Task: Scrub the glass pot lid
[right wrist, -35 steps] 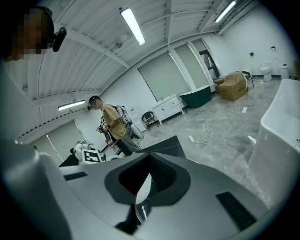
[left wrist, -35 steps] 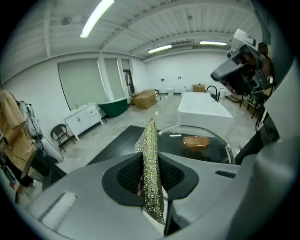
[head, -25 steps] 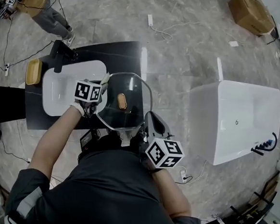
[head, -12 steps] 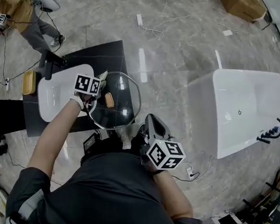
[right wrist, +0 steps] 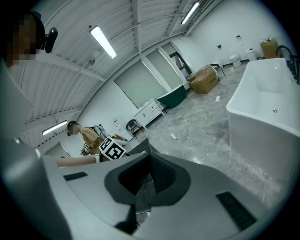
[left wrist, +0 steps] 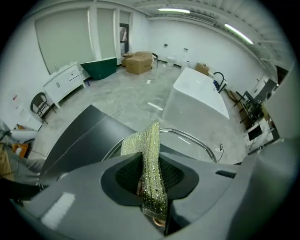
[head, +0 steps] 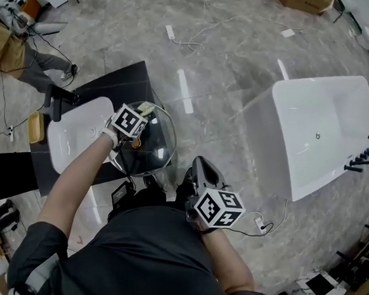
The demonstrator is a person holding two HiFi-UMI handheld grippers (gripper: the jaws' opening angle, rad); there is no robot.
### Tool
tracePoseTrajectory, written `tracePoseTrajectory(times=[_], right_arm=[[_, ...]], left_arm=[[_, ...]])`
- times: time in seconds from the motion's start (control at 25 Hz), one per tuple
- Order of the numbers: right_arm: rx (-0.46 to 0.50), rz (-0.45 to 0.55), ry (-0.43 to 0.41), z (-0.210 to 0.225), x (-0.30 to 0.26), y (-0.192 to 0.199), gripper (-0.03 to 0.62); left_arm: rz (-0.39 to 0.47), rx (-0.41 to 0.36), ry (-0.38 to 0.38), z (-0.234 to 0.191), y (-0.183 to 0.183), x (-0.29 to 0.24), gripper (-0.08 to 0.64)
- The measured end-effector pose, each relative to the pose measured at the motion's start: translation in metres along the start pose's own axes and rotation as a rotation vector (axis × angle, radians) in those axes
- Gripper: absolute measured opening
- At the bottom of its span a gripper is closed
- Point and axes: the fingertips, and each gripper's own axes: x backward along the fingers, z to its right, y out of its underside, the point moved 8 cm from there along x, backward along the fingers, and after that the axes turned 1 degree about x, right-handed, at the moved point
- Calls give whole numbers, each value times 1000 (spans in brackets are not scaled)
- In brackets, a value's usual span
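While the right gripper [head: 197, 169] pinches the lid [head: 154, 149] by its rim, the left gripper [head: 143, 112] clamps a scourer [left wrist: 148, 152] over the glass.

Bright, even light from ceiling strip lamps [right wrist: 102, 41]; glare streaks the glossy floor [head: 184, 89] left of the bathtub [head: 319, 132]; fisheye-bent edges

Head view: I look steeply down from above my shoulders; the black counter [head: 123, 78] and white bathtub [head: 326, 129] lie far below.
Left gripper view: I sit tight behind the jaws, the clamped sponge [left wrist: 152, 168] filling the middle, and face across the glass lid [left wrist: 192, 143] toward the bathtub.
Right gripper view: just as tight behind its jaws, tilted up, with ceiling lights [right wrist: 103, 41] in frame.
Shared: the bathtub shows in all three; the right gripper view also catches the marker cube [right wrist: 112, 149] of the left gripper [head: 142, 113].
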Motion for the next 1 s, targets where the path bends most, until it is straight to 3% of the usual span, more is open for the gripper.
tracePoseTrajectory(times=[0.24,0.52,0.64,0.76,0.92,1.0], right_arm=[[-18,13,21,4,11,5,7],[-39,6,29,7,20,6,6],[-40,-5,22,7,20,8,6],[-24,-13,15,4,17,5,6],[31,-39,-19,-12,4,2,6],[55,-65,-50,-24,-8,4,6]], left_arm=[[-12,-115,44,31,-15,-6,75],[9,-199,7,53,-27,-2,75],[43,-158,54,61,-26,-1,75],[163,-82,72,60,-25,7,75],[360,21,26,35,-10,42,75],[419,81,-24,11,10,61,75]])
